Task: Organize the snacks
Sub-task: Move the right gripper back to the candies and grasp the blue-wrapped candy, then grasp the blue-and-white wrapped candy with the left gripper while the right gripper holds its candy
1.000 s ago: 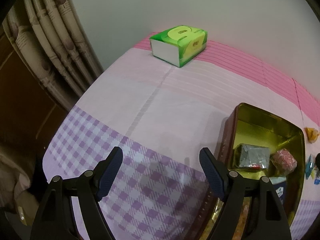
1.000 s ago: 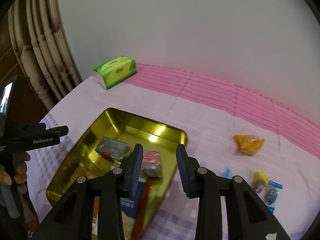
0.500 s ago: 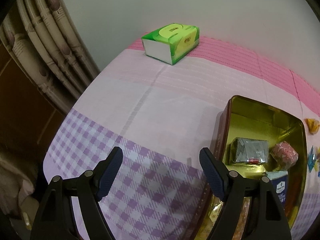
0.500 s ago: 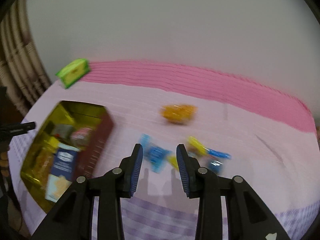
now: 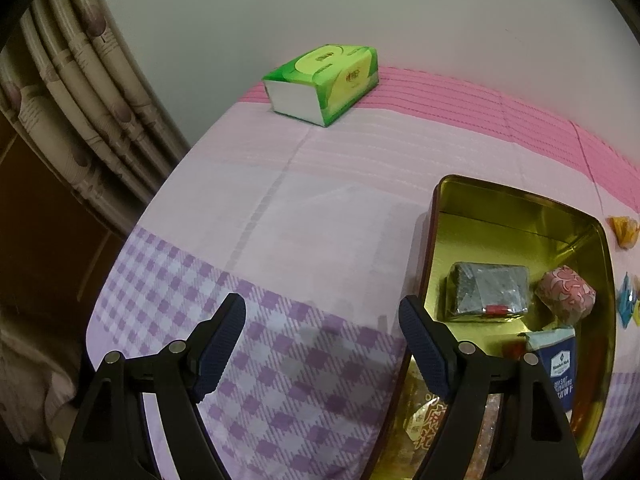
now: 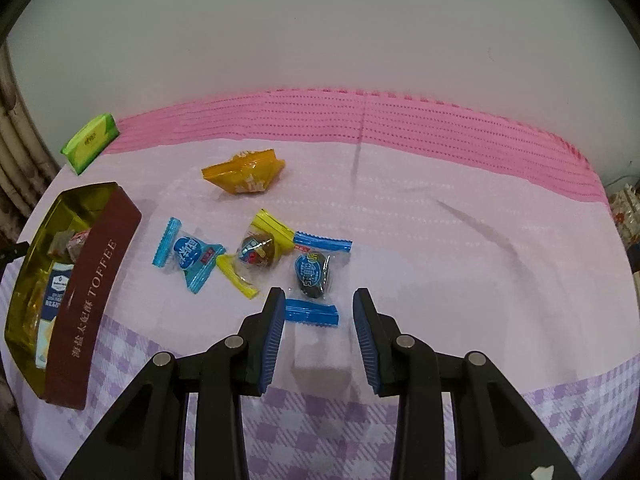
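A gold toffee tin (image 6: 90,276) with a brown wall stands at the left and holds several wrapped snacks; it also shows in the left wrist view (image 5: 516,216) at the right. Loose on the cloth lie an orange packet (image 6: 244,176), a light blue candy (image 6: 188,256), a yellow-wrapped candy (image 6: 256,252) and a dark candy in a blue-ended wrapper (image 6: 314,272). My right gripper (image 6: 318,320) is open and empty, just in front of the dark candy's near end. My left gripper (image 5: 322,332) is open and empty above the checked cloth, left of the tin.
A green tissue pack (image 5: 324,80) sits at the far edge by the wall, also in the right wrist view (image 6: 90,142). Curtains (image 5: 80,92) hang at the left past the table edge. The pink and purple cloth (image 6: 460,240) stretches to the right.
My right gripper has swung from above the tin to the right, over the loose candies, and opened wider. My left gripper has barely shifted and stays open.
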